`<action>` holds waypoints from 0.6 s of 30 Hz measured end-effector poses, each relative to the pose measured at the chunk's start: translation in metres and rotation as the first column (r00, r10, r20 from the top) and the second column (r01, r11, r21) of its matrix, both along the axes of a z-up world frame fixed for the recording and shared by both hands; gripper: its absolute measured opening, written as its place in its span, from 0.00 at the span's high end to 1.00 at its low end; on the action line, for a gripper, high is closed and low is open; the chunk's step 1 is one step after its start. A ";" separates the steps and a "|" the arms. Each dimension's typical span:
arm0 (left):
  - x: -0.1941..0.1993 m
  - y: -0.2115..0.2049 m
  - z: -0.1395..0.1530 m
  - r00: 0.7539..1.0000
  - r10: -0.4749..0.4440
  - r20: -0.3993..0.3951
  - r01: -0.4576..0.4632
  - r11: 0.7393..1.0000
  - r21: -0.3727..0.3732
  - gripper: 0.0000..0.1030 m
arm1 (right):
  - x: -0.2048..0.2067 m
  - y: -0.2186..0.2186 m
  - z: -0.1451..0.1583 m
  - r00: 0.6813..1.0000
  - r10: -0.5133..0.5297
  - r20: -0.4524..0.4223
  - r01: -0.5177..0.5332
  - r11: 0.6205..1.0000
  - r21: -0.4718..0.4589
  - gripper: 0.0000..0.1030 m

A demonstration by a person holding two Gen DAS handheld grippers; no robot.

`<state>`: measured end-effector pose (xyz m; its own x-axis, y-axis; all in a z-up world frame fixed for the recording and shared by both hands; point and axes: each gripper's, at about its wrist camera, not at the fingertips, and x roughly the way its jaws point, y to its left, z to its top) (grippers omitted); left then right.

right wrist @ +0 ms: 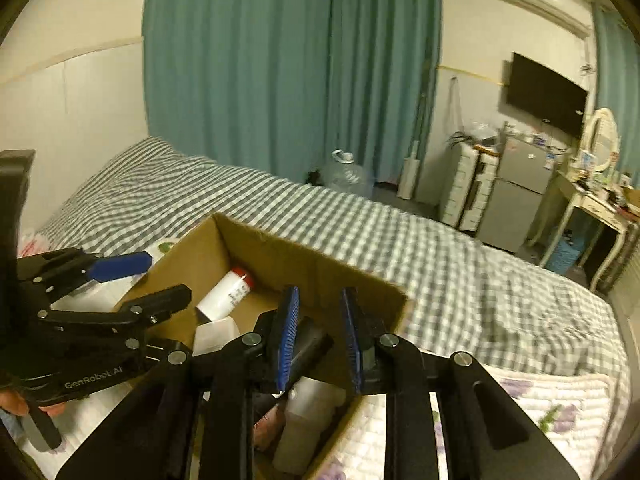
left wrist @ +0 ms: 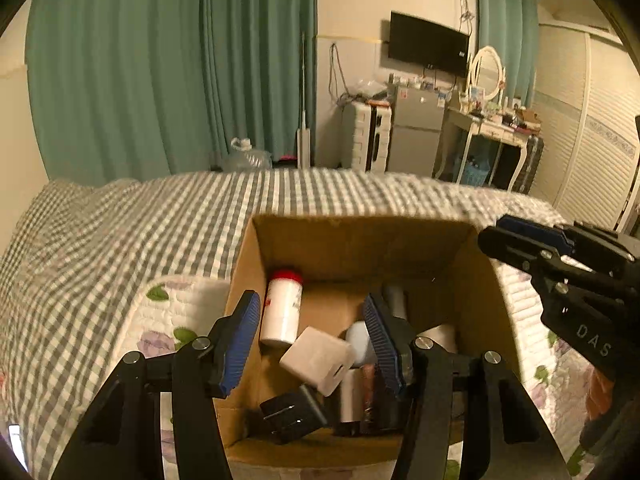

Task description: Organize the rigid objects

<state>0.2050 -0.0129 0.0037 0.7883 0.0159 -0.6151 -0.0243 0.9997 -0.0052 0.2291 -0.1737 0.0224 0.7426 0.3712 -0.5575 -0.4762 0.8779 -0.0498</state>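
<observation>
So the bed (left wrist: pixel 120 224) has a grey-and-white checked cover, with a white floral quilted pad (left wrist: pixel 168 320) on it and an open cardboard box (left wrist: pixel 360 240) sitting on that pad.

Teal curtains (right wrist: pixel 292 64), checked bed (right wrist: pixel 400 236), wall television (right wrist: pixel 546 94), small fridge (left wrist: pixel 414 132)

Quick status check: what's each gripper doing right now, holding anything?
Left gripper: open, holding nothing, above the cardboard box.
Right gripper: open, holding nothing, over the box's near edge.
</observation>
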 end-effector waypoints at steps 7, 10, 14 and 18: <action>-0.042 -0.020 0.073 0.982 -0.024 0.185 0.015 0.999 0.052 0.40 | -0.051 -0.025 0.064 0.993 -0.069 0.093 0.066 0.997 0.027 0.79; -0.063 -0.020 0.101 0.973 -0.033 0.230 0.028 0.999 0.026 0.39 | -0.079 -0.033 0.097 0.985 -0.095 0.146 0.091 0.995 0.035 0.70; -0.097 -0.025 0.132 0.956 -0.052 0.288 0.039 0.998 0.048 0.38 | -0.121 -0.045 0.134 0.966 -0.148 0.212 0.131 0.987 0.091 0.55; -0.139 -0.029 0.151 0.934 -0.067 0.351 0.042 0.996 0.076 0.33 | -0.161 -0.051 0.148 0.948 -0.193 0.252 0.163 0.977 0.134 0.36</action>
